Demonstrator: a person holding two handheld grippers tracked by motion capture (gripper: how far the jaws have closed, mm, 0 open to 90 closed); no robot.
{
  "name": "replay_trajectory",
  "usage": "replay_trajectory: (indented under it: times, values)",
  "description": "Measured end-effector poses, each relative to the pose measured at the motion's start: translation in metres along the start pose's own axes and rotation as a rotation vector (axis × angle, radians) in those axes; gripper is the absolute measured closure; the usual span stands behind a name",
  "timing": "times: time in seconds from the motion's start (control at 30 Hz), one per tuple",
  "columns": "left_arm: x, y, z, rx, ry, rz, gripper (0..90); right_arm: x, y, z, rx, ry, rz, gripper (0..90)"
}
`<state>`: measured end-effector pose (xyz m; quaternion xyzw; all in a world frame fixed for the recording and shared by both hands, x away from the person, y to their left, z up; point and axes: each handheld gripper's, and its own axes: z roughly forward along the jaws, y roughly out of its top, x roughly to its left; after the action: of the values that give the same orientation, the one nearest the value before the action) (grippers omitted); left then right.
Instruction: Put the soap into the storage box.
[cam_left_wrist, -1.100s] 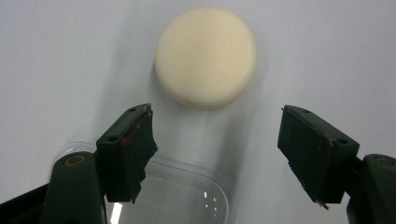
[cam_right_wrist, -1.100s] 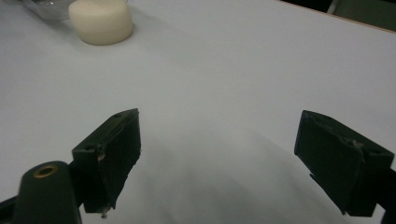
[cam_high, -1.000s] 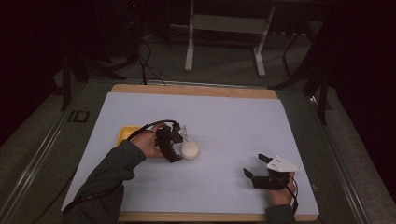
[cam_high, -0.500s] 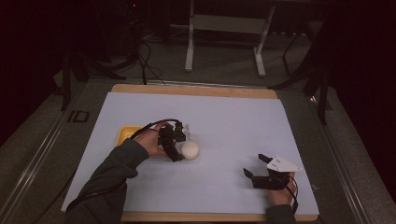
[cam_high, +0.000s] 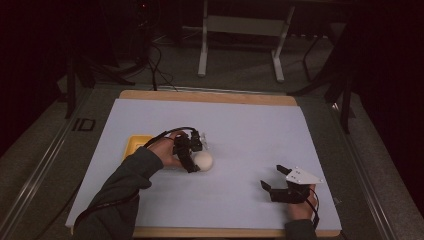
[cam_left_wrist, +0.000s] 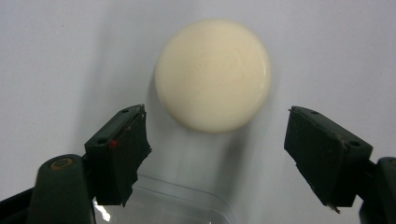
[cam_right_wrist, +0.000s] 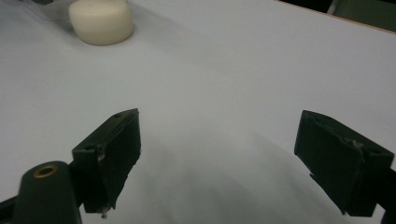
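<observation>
On the table, biggest to smallest:

Table: your white sheet (cam_high: 240, 125) covers most of the board, and both grippers work low over it.

Yellow tray: it lies flat (cam_high: 134, 145) on the left part of the sheet, just behind your left hand.

Right gripper: it (cam_high: 272, 179) rests near the front right corner, well apart from everything else; its jaws stand wide with only bare sheet between them.

Left gripper: it (cam_left_wrist: 212, 154) points down at the sheet just beside the tray. Its jaws have just been opening and now stand about half spread, gripping nothing; the pads (cam_left_wrist: 123, 149) sit clear of the puck.

Cream puck: this round, flat-topped piece (cam_left_wrist: 213, 74) sits on the sheet just beyond your left jaw tips, not between them (from above it lies right against the gripper's far side (cam_high: 203, 161)).

Clear lid edge: a transparent plastic rim (cam_left_wrist: 177, 205) shows under the left gripper, close to you.

Risk: if you lift away at a slant, a jaw tip may clip the puck and slide it, since its smooth surface gives little friction on the sheet.

Risk: if you re-grip from here, the jaws look to close short of it and push it away.
</observation>
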<state>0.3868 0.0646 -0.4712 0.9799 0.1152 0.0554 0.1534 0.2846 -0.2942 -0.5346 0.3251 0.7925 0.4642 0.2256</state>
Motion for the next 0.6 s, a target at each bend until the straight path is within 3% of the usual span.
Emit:
replay_trajectory:
  times: [0.6]
  values:
    - [0.003,0.012,0.011,0.034,-0.016,0.007,19.7,0.001,0.0,0.0,0.005,-0.003,-0.005,14.5]
